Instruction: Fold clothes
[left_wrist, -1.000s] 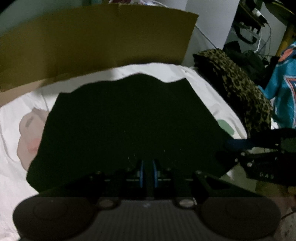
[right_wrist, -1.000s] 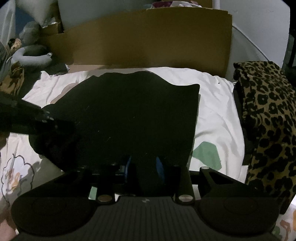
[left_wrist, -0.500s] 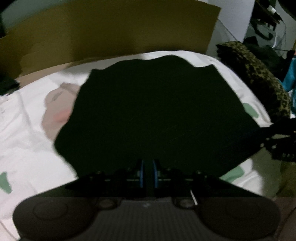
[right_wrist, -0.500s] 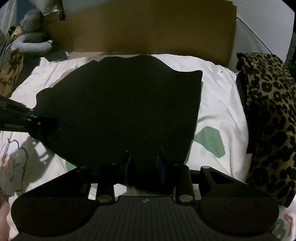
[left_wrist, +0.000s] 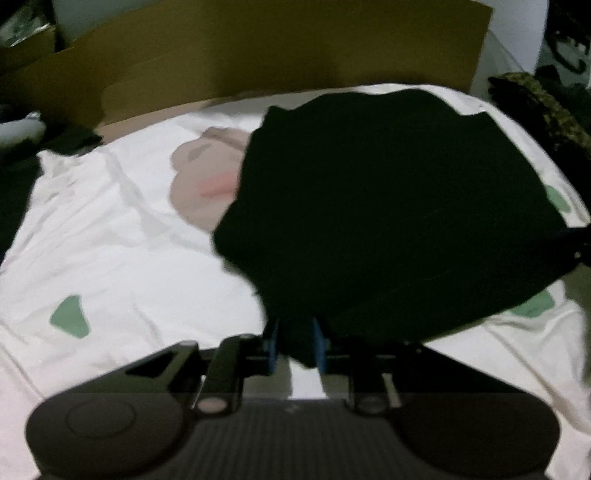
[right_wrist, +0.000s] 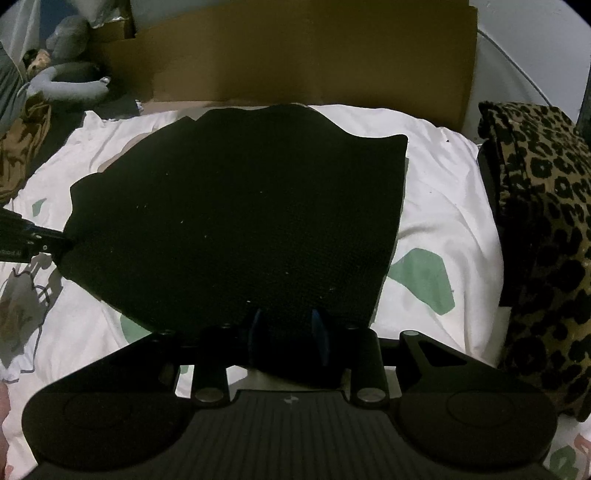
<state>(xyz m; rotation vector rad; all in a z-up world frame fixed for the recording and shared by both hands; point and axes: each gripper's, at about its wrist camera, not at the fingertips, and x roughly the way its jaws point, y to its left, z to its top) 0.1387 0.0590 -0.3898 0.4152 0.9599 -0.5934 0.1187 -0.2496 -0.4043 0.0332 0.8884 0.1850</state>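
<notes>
While my left claw (left_wrist: 294, 345) is opening, a bunched corner of the black garment (left_wrist: 388, 206) hangs between its blue pads (left_wrist: 272, 345), which stand slightly apart with pale sheet showing in the gap below; this view is blurred, so I cannot tell if the pads touch the cloth. My right claw (right_wrist: 287, 338) grips the garment's near hem, its blue pads (right_wrist: 320, 336) narrowly parted with a thick fold of dark fabric filling the space between them. Spread mostly flat, the black garment (right_wrist: 243, 214) lies across the middle of the bed (right_wrist: 439, 206), on a white sheet printed with green shapes and a pinkish cartoon figure. Its far edge reaches toward the head of the bed, where a brown cardboard sheet (right_wrist: 295, 55) stands upright. Along the right edge of the bed sits a leopard-print cloth (right_wrist: 543, 236). Near the far left corner lies a grey plush toy (right_wrist: 70, 85).
</notes>
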